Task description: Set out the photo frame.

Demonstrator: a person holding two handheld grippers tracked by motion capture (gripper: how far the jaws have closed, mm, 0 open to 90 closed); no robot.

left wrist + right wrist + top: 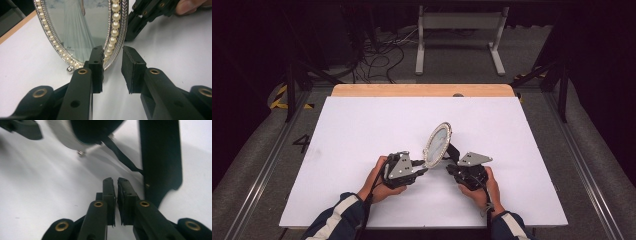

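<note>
An oval picture frame (438, 144) edged with pearls stands tilted on the white table (362, 130). In the left gripper view the frame (82, 30) shows a figure in a long pale dress. My left gripper (112, 53) sits at its lower rim, jaws open, the rim just ahead of the left pad and untouched. My right gripper (115, 181) is behind the frame, with only a narrow slit between its pads and nothing in it. The frame's black stand leg (160, 157) rises just right of those jaws. From above, the left gripper (424, 167) and right gripper (451, 165) flank the frame's base.
The white sheet covers a wooden tabletop whose bare far edge (422, 90) shows beyond it. A grey metal stand (459, 35) and loose cables (377, 57) are on the floor behind the table. Open white surface lies to the left, right and beyond the frame.
</note>
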